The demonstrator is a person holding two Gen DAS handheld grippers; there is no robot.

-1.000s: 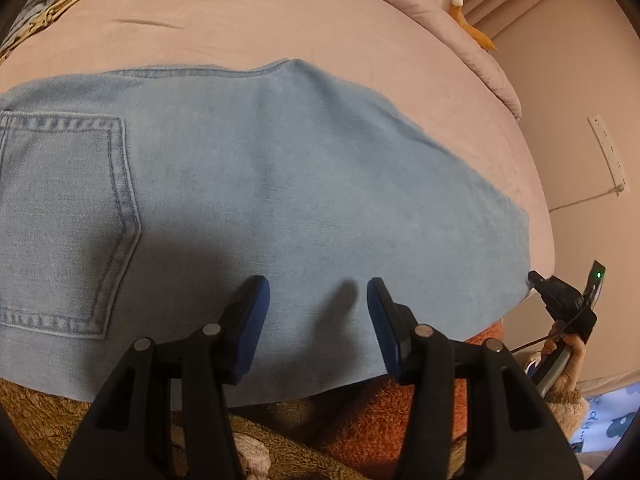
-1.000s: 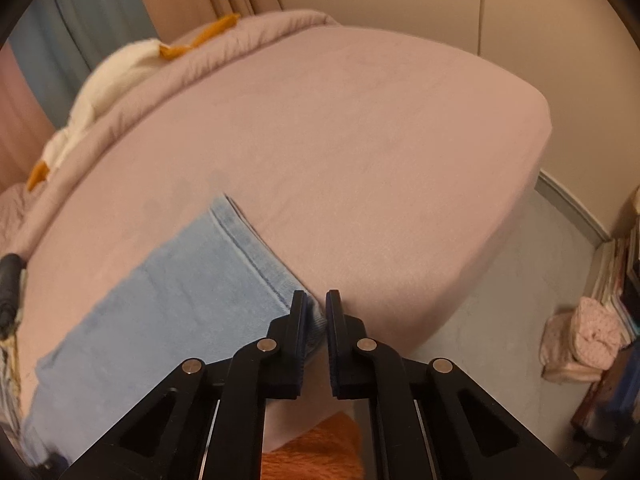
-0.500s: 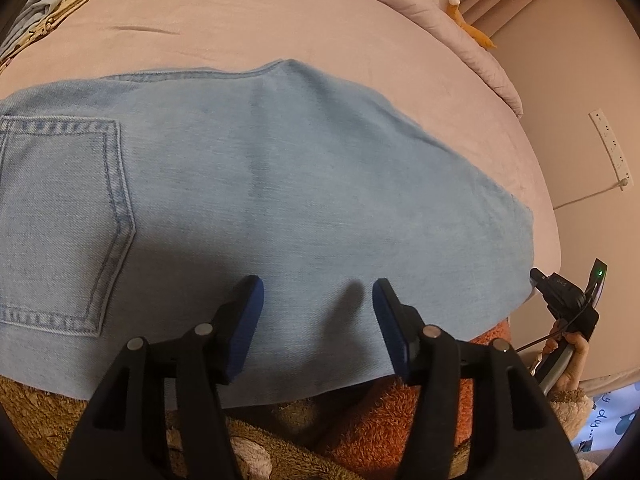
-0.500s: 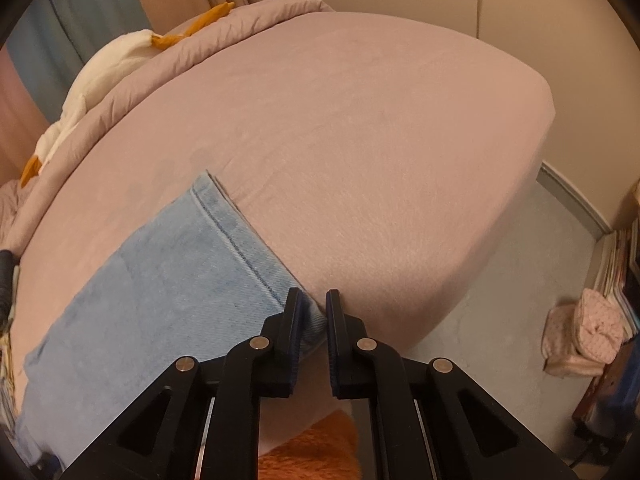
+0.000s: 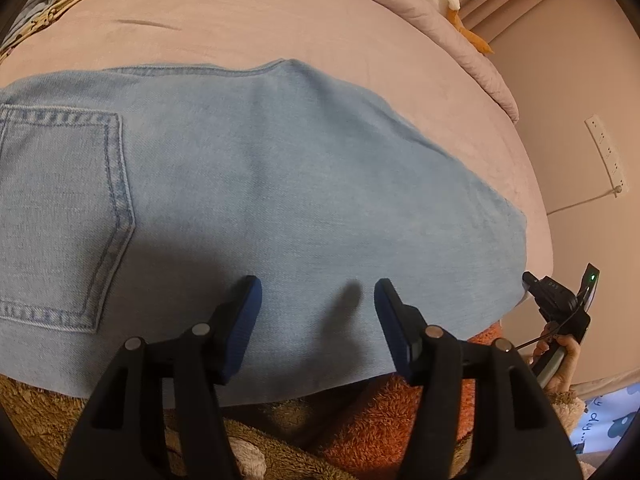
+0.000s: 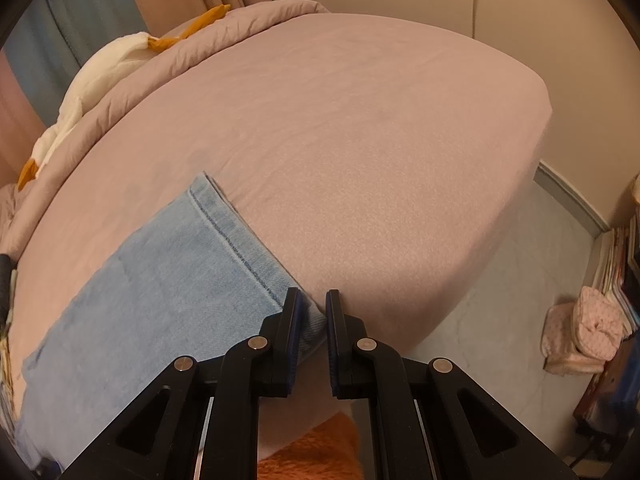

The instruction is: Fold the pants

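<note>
Below the parted left hand-held gripper (image 5: 318, 312) lie jeans (image 5: 280, 184); right hand-held gripper (image 6: 312, 316) pinches their hem.

Dim, warm indoor light; strong fisheye distortion in both wrist views.

Light falls from behind the cameras: the left gripper (image 5: 318, 300) throws a broad soft shadow onto the jeans (image 5: 280, 168), with a small darker patch between its fingers. Pink bedsheet (image 6: 360, 140) evenly lit, no glare, faint grain. Bed edges bow hard toward the frame borders; black vignette in all corners. Centre acceptably sharp; periphery soft, books (image 6: 616, 264) at right edge of right view smeared. Colour cast orange-pink.
</note>
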